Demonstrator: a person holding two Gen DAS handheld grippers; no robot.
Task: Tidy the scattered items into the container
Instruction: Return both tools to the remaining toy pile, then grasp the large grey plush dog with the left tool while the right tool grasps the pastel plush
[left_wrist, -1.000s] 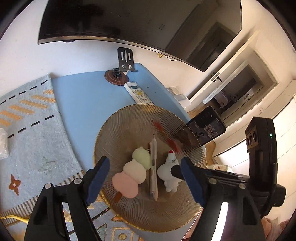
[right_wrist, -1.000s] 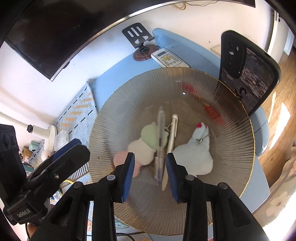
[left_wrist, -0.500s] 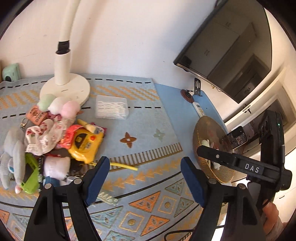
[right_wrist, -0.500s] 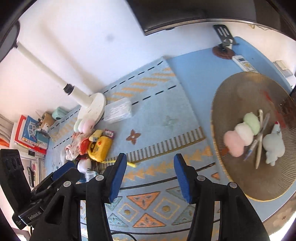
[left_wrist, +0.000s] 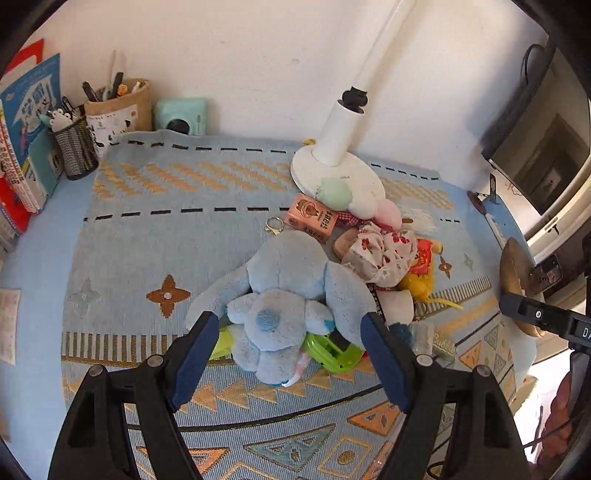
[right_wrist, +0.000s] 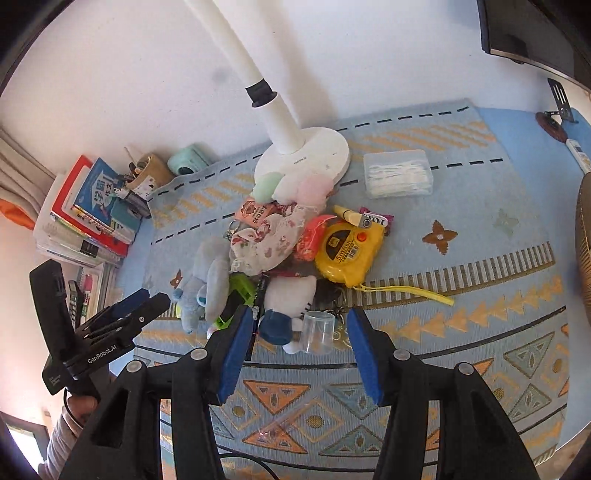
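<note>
Clutter is seen heaped on a patterned blue mat (left_wrist: 155, 236) in both wrist views. The left gripper (left_wrist: 288, 350) is held with its jaws spread wide, nothing gripped; a blue plush toy (left_wrist: 284, 291) lies directly ahead of it, between the two blue pads (left_wrist: 194, 354) as framed, though contact cannot be told. A green plastic item (left_wrist: 332, 350) is partly covered by the plush, just beyond the pads. Further ahead, a pink carton keychain (left_wrist: 314, 218) and a floral fabric bundle (left_wrist: 384, 254) are piled together, and beyond them the round base of a white lamp (left_wrist: 340, 170) is seen. Far to the right of this gripper, the ribbed brown plate (left_wrist: 515, 269), the container, is viewed edge-on at the mat's end, well apart from the pile.

The right gripper (right_wrist: 301, 354) is likewise released, its jaws apart. A clear plastic cup (right_wrist: 317, 332) and a small white plush in blue trousers (right_wrist: 286, 306) lie just ahead of it, between its fingers as framed. A yellow tape measure (right_wrist: 349, 251) with its strap trailing rightward is seen further ahead, and a clear box of cotton swabs (right_wrist: 399, 173) beyond that, apart from the pile. The plate's rim is caught at the far right edge. To the left of this gripper, the left gripper is seen pointing toward the blue plush.
</note>
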